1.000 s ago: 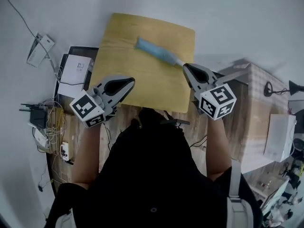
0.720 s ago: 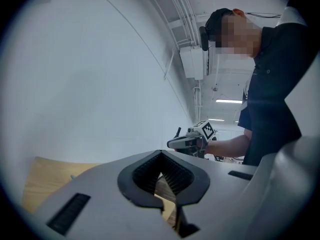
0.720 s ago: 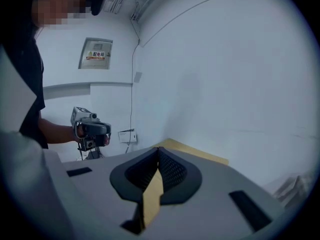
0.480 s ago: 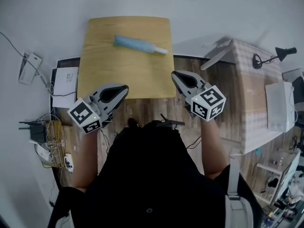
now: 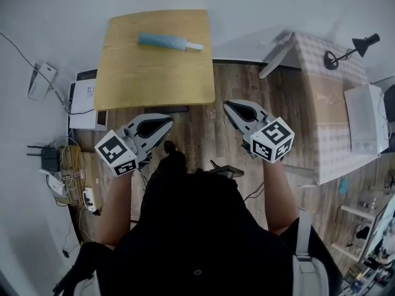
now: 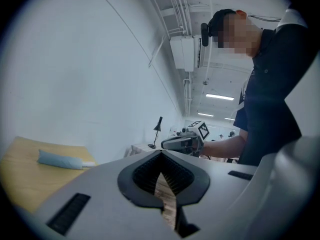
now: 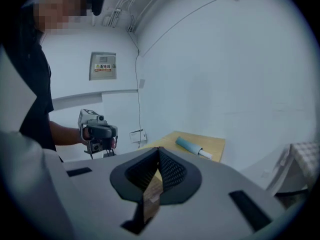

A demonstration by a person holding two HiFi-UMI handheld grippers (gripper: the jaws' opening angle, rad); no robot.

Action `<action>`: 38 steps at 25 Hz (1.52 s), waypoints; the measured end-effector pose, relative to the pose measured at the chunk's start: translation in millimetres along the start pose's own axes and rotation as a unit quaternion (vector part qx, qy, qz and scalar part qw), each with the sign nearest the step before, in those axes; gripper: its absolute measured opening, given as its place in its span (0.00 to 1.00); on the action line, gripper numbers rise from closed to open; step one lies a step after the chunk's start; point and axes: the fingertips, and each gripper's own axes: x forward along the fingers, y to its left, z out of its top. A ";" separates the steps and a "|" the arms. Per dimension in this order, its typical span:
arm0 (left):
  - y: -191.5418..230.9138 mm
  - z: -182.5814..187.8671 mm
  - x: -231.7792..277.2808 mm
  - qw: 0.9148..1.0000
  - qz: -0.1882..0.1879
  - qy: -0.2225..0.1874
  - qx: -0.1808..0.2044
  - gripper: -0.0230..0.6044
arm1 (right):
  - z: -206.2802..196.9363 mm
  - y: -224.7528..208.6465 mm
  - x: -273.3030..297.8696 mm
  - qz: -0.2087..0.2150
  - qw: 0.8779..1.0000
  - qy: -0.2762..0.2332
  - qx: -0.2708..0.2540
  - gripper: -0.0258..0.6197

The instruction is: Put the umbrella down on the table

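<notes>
Person [image 5: 197, 227]: dark top, fills the bottom of the head view, both forearms reaching forward.
Left gripper [image 5: 167, 120]: held over the wooden floor [image 5: 241, 85], just short of the table's near edge; its fingers are pressed together at the tips with nothing between them, and only floor planks show through the slit below.
Right gripper [image 5: 227, 104]: level with the left one, off the table's near right corner, also over the floor; its fingers meet tip to tip and hold nothing.
Table [image 5: 154, 76]: pale wood top, beyond both grippers, set against the white wall.
Umbrella [image 5: 165, 41]: folded, light blue, lying flat on the table near its far edge, white handle end toward the right; well apart from both grippers.
Desk lamp [image 5: 334, 59]: black, far right, on a pale checked surface.
</notes>
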 end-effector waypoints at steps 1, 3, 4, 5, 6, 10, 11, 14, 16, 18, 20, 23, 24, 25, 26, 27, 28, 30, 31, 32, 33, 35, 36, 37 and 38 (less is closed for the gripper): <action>-15.4 -8.7 2.6 1.000 -0.001 0.005 -0.004 0.04 | -5.5 5.7 -13.4 0.003 1.000 -0.007 0.011 0.07; -48.7 -24.4 6.8 1.000 -0.007 0.015 -0.012 0.04 | -15.2 19.9 -41.9 0.010 0.999 -0.026 0.033 0.07; -66.2 -31.0 8.1 1.000 -0.011 0.019 -0.013 0.04 | -21.1 27.4 -56.1 0.012 0.999 -0.033 0.040 0.07; -82.2 -36.6 9.2 1.000 -0.016 0.023 -0.013 0.04 | -27.2 34.3 -68.9 0.013 0.998 -0.039 0.046 0.07; -96.1 -41.5 9.8 0.999 -0.019 0.028 -0.012 0.04 | -32.9 40.7 -80.0 0.014 0.998 -0.045 0.051 0.07; -136.4 -52.3 8.6 0.999 -0.029 0.038 -0.008 0.04 | -50.7 64.4 -110.7 0.014 0.996 -0.059 0.069 0.07; -143.5 -52.8 6.9 0.999 -0.032 0.039 -0.006 0.04 | -53.4 71.1 -115.9 0.013 0.995 -0.061 0.072 0.07; -158.9 -50.5 0.0 0.998 -0.043 0.038 0.000 0.04 | -59.4 92.9 -128.9 0.009 0.995 -0.066 0.075 0.07; -165.4 -46.9 -2.8 0.998 -0.053 0.035 0.008 0.04 | -61.8 104.4 -136.2 0.002 0.995 -0.068 0.073 0.07; -174.3 -43.0 -5.8 0.997 -0.067 0.033 0.019 0.04 | -64.9 113.9 -143.2 -0.007 0.995 -0.069 0.073 0.07; -187.4 -39.3 -13.7 0.996 -0.080 0.031 0.027 0.04 | -69.3 124.2 -150.4 -0.019 0.995 -0.067 0.078 0.07; -199.5 -31.2 -38.6 0.995 -0.090 0.027 0.036 0.04 | -64.7 148.3 -148.9 -0.029 0.994 -0.068 0.079 0.07; -201.5 -29.7 -50.1 0.995 -0.091 0.026 0.039 0.04 | -61.4 159.4 -144.6 -0.026 0.994 -0.070 0.079 0.07; -203.0 -29.6 -62.7 0.995 -0.090 0.025 0.040 0.04 | -58.7 171.5 -139.3 -0.022 0.994 -0.074 0.080 0.07; -204.1 -30.9 -76.3 0.995 -0.088 0.022 0.038 0.04 | -57.3 184.1 -133.5 -0.018 0.994 -0.076 0.081 0.07; -204.8 -33.8 -90.6 0.996 -0.085 0.020 0.034 0.04 | -57.1 196.9 -127.3 -0.016 0.994 -0.076 0.081 0.07; -205.1 -37.8 -105.2 0.996 -0.082 0.018 0.027 0.04 | -57.5 209.5 -121.1 -0.014 0.994 -0.075 0.080 0.07; -205.5 -46.9 -133.0 0.997 -0.077 0.017 0.014 0.04 | -58.8 232.2 -109.9 -0.011 0.994 -0.074 0.081 0.07; -205.9 -50.9 -145.1 0.997 -0.076 0.017 0.010 0.04 | -59.5 241.7 -105.4 -0.010 0.994 -0.074 0.084 0.07; -206.4 -54.1 -155.7 0.997 -0.076 0.019 0.008 0.04 | -60.6 250.0 -101.5 -0.010 0.993 -0.075 0.088 0.07; -206.9 -56.7 -165.1 0.997 -0.077 0.019 0.007 0.04 | -61.9 257.4 -98.2 -0.011 0.993 -0.075 0.092 0.07; -207.6 -60.6 -180.5 0.997 -0.078 0.019 0.005 0.04 | -64.7 270.2 -92.6 -0.013 0.993 -0.073 0.094 0.07; -207.8 -62.1 -186.3 0.997 -0.079 0.019 0.004 0.04 | -66.0 275.4 -90.1 -0.013 0.993 -0.072 0.093 0.07; -208.3 -63.7 -190.9 0.997 -0.081 0.020 0.003 0.04 | -67.1 279.5 -88.1 -0.014 0.993 -0.071 0.092 0.07; -209.0 -65.9 -194.5 0.996 -0.084 0.021 0.003 0.04 | -68.6 282.6 -86.7 -0.016 0.993 -0.070 0.091 0.07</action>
